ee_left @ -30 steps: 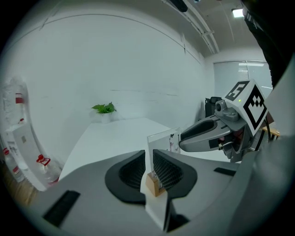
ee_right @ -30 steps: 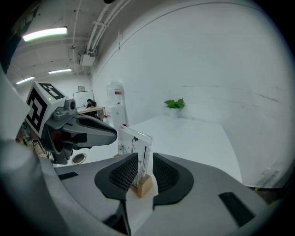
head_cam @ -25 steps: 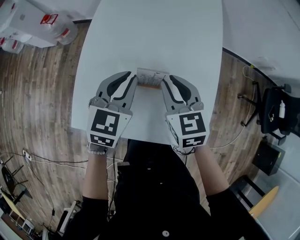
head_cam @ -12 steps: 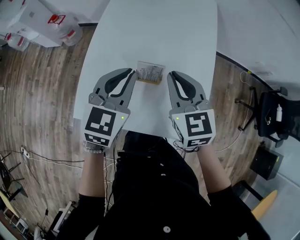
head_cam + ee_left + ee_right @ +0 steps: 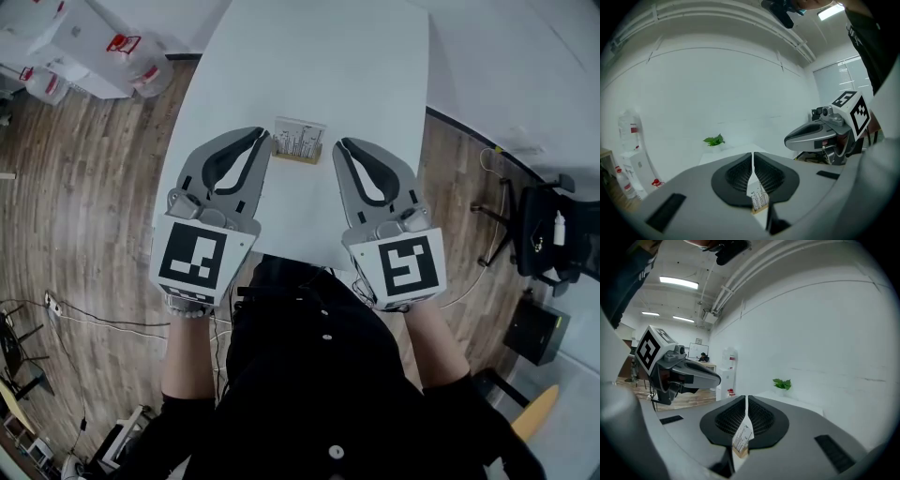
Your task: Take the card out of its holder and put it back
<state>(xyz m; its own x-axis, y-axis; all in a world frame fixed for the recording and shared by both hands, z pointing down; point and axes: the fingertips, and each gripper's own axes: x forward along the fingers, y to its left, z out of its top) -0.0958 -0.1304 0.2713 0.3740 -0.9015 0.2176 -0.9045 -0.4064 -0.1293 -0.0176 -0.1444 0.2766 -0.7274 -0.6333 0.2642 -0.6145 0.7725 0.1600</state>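
Observation:
A white card printed with a dark skyline (image 5: 300, 139) stands upright in a low wooden holder (image 5: 298, 157) on the white table (image 5: 319, 66). My left gripper (image 5: 264, 137) hovers just left of the card, shut and empty. On the other side, my right gripper (image 5: 339, 146) is also shut and holds nothing. Neither touches the card. In the left gripper view the card (image 5: 759, 200) shows below the closed left gripper (image 5: 753, 158). In the right gripper view the card (image 5: 742, 437) sits below the closed right gripper (image 5: 746, 403).
Water bottles and white boxes (image 5: 103, 47) lie on the wooden floor at the upper left. A black chair (image 5: 553, 225) stands at the right, and cables run across the floor. A small green plant (image 5: 715, 139) sits at the table's far end.
Both grippers have drawn back from the holder's sides toward the person and risen closer to the head camera. The card and holder stay in place.

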